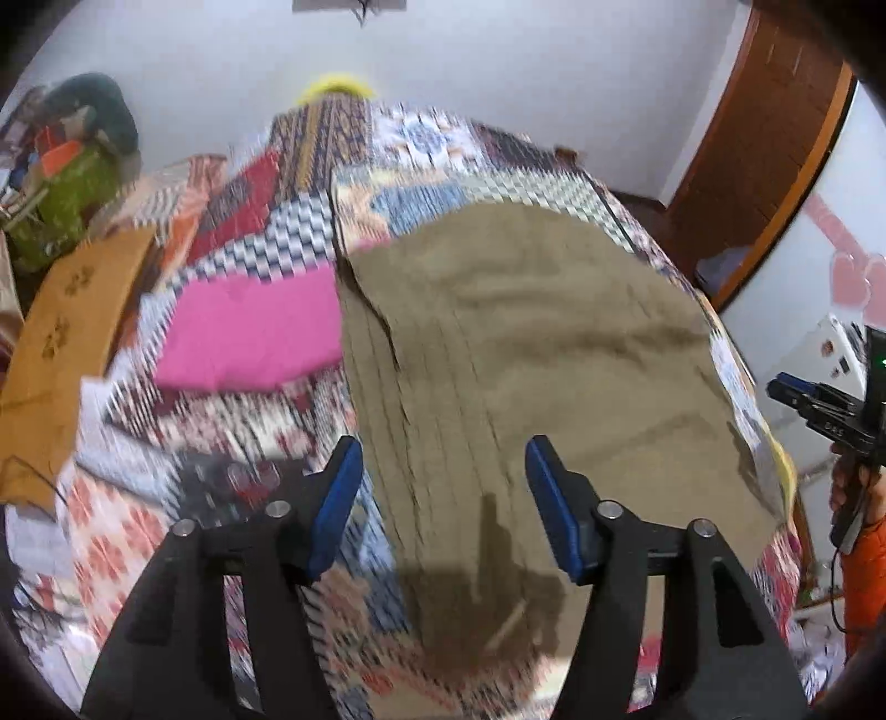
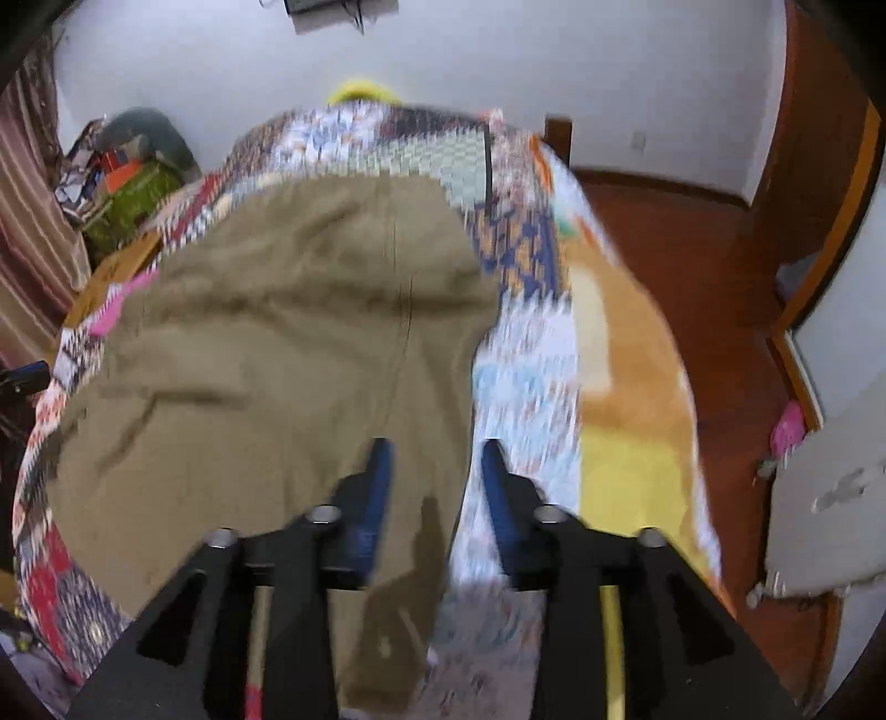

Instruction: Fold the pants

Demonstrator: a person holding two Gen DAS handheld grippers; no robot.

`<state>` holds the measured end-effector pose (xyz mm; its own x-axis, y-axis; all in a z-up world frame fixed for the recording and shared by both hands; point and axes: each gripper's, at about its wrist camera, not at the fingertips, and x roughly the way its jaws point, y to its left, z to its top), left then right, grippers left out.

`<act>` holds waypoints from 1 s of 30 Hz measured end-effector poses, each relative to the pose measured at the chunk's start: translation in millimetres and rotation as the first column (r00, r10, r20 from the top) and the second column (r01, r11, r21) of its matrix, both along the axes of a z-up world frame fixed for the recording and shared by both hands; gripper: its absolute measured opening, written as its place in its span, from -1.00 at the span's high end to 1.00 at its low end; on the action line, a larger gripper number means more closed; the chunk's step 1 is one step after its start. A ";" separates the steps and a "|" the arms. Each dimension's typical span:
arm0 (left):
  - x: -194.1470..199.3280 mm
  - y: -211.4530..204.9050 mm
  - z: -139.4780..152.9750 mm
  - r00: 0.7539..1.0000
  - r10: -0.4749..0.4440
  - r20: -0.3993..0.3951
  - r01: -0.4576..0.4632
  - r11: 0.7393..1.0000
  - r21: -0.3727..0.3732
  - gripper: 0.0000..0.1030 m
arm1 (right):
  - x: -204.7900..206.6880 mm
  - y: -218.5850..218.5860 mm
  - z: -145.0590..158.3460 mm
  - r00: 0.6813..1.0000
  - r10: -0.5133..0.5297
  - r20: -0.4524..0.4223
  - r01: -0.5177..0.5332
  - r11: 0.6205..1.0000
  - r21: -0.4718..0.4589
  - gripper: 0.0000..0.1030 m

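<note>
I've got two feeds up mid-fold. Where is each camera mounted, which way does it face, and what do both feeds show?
Left wrist: on the left gripper, angled down at the khaki pants on the patchwork bedspread; its own open fingers show, plus the right gripper at the right edge.
Right wrist: on the right gripper, angled down over the pants' right edge; its own parted fingers show.
Shared: pants, bedspread, white wall, wooden door.
</note>
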<state>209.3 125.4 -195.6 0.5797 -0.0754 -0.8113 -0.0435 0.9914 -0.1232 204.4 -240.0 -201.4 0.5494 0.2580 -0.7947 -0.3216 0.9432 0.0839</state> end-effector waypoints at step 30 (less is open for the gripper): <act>173.2 38.9 -86.3 0.988 0.093 -0.123 -0.092 0.996 0.013 -0.26 | 145.0 40.8 -39.3 0.987 0.130 -0.093 -0.130 0.992 0.008 -0.04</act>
